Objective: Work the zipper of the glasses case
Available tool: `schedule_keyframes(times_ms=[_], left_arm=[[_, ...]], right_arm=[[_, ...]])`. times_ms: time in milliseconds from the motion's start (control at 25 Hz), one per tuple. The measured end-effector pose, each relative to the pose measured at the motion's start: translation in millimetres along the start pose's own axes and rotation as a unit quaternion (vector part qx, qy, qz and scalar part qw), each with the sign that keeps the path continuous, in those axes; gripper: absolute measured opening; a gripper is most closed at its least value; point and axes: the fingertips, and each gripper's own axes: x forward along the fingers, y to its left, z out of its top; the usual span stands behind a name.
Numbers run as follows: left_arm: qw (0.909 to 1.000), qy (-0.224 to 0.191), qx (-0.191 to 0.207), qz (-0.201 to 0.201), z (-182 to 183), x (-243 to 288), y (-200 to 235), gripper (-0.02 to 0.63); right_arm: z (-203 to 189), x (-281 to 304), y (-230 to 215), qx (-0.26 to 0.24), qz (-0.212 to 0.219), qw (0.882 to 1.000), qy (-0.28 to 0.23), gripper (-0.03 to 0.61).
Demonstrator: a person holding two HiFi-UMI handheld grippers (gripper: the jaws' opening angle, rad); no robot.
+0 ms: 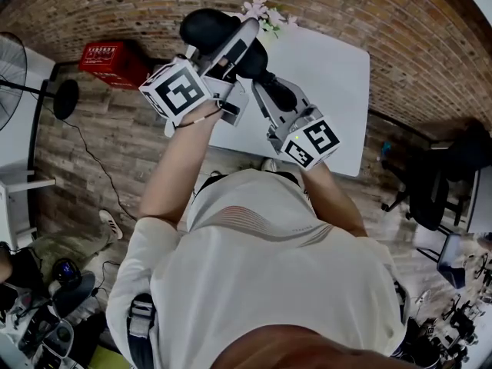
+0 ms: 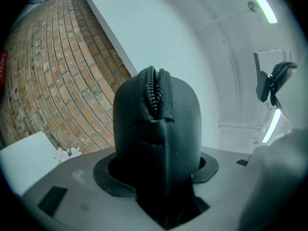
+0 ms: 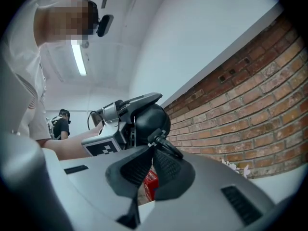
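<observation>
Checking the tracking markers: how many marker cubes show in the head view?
2. One marker cube is upper left, above the person's left forearm; the other is lower right, at the white table's near edge. No others show.

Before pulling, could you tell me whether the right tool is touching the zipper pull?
Touching. The right gripper view shows the right tool shut on the zipper pull of the glasses case.

The right gripper (image 3: 153, 148) is pinching its jaws shut on the zipper pull (image 3: 168, 148) of the dark glasses case (image 3: 153, 121), which is sitting at twelve o'clock just beyond the tips. The left gripper (image 3: 137, 105) is gripping that case from nine o'clock, and a brick wall (image 3: 250, 100) is running off toward three o'clock.
</observation>
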Motion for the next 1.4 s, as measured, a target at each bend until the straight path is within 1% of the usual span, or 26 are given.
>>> schedule_keyframes(times_ms=[240, 440, 640, 760, 920, 1120, 1240, 1400], left_arm=[[0.9998, -0.007, 0.015, 0.011, -4, -6, 3, 0.267], [0.9982, -0.021, 0.055, 0.013, -5, -14, -3, 0.262], [0.9979, -0.031, 0.057, 0.004, -5, -17, -4, 0.259], [0.9974, -0.031, 0.064, -0.004, -7, -20, -4, 0.258], [0.9961, -0.019, 0.083, -0.022, -16, -23, -10, 0.258], [0.9950, 0.000, 0.090, -0.042, -28, -21, -5, 0.258], [0.9932, 0.018, 0.100, -0.058, -35, -24, -9, 0.256], [0.9933, 0.037, 0.080, -0.074, -41, -29, -10, 0.258]], right_arm=[[-7, -3, 0, -0.016, -0.010, 1.000, 0.019, 0.054], [-13, -6, 0, -0.030, -0.020, 0.999, 0.033, 0.053], [-11, -7, -5, -0.036, -0.033, 0.998, 0.033, 0.052], [-12, -8, -9, -0.049, -0.039, 0.997, 0.036, 0.053], [-12, -13, -11, -0.086, -0.040, 0.995, 0.045, 0.054], [-14, -14, -22, -0.141, -0.039, 0.987, 0.062, 0.054], [-14, -17, -18, -0.172, -0.029, 0.982, 0.066, 0.054], [-8, -19, -12, -0.197, -0.016, 0.979, 0.054, 0.054]])
